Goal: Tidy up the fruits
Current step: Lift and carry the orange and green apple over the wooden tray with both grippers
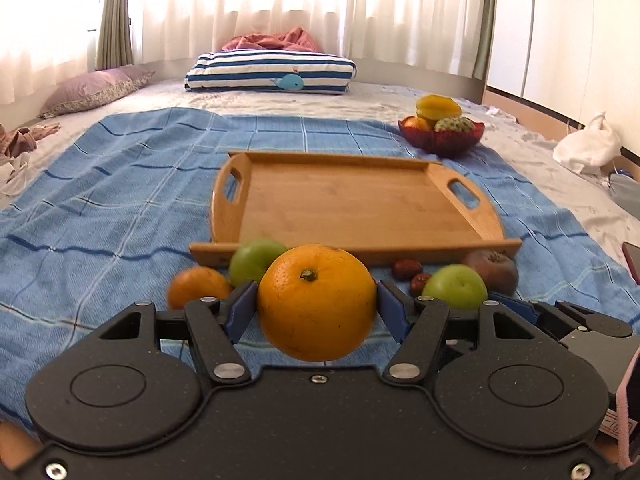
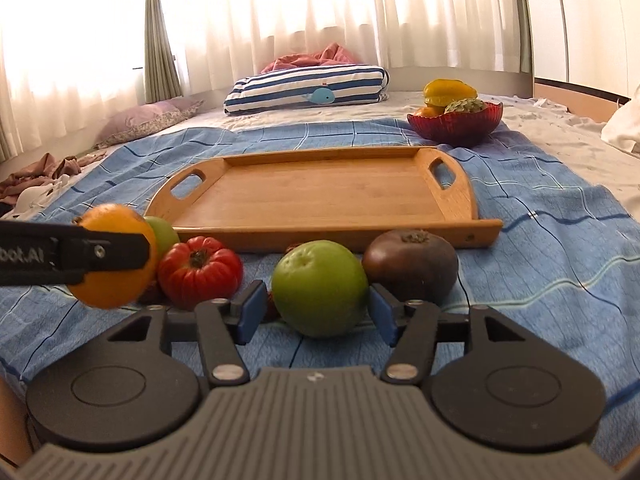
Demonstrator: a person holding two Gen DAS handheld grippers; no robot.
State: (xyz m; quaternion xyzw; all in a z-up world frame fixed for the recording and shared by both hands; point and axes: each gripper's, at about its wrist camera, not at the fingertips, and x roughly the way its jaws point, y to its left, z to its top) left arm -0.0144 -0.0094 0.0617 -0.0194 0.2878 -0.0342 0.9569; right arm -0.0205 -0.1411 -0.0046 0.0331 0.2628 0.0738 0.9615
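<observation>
Left claw (image 1: 316, 304) pinches the orange (image 1: 316, 302) at its widest part, blue pads on both sides, stem facing the camera. In the right view the orange looks lifted off the blanket (image 1: 100, 208), left of the other fruit. Orange: firm, fairly heavy, waxy skin, round so it can roll out; a grip across the equator is right, moderate squeeze.

Right claw (image 2: 316, 310) is spread around a green apple (image 2: 320, 288); the right pad looks touching or almost, the left pad stands off with a gap, so not pinched yet. The apple sits on the blanket, near centre. Hard, smooth, slippery skin, bruises if dropped; take it across the middle.

Just beyond: a ribbed tomato (image 2: 200, 270) left of the apple, soft, easy to crush. A dark brown fruit (image 2: 412, 264) on the right. A second green apple (image 2: 162, 234) behind the orange. The left view also shows a small orange (image 1: 198, 286) on the left and two red dates (image 1: 408, 270), small and light.

Farther, mid-bed: a wooden tray (image 2: 320, 236), nothing in it, likely the drop spot. Far right: a red bowl (image 2: 454, 126) with starfruit (image 2: 448, 92) and other fruit. Farthest: a striped pillow (image 2: 308, 88) and curtains (image 2: 280, 12).
</observation>
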